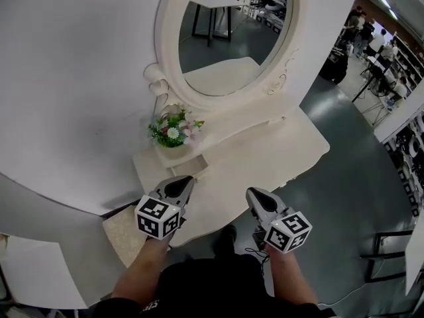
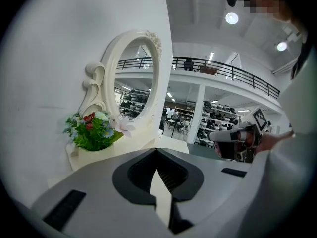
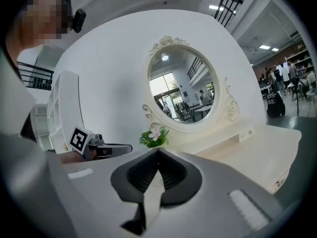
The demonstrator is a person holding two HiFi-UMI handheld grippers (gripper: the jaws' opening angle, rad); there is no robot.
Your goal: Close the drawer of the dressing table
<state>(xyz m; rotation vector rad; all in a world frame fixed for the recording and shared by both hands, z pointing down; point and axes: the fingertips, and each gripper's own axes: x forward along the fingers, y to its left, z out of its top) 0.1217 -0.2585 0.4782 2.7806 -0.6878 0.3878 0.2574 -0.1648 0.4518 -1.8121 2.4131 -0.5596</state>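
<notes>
The cream dressing table (image 1: 278,152) carries an oval mirror (image 1: 225,38) and a pot of flowers (image 1: 173,130) on a low shelf at its left. Under the flowers a small drawer (image 1: 192,163) stands pulled out a little. My left gripper (image 1: 191,179) hovers just in front of that drawer, its jaws shut and empty. My right gripper (image 1: 250,192) hangs over the table's front edge further right, also shut with nothing in it. In the left gripper view the flowers (image 2: 94,132) lie ahead to the left, and in the right gripper view the flowers (image 3: 154,137) sit straight ahead beyond the tips.
A curved white wall (image 1: 73,98) backs the table. A speckled stool seat (image 1: 122,234) sits under the table's left end, and a white tabletop (image 1: 33,270) lies at the lower left. Grey floor (image 1: 344,177) spreads to the right, with people and racks (image 1: 374,38) far off.
</notes>
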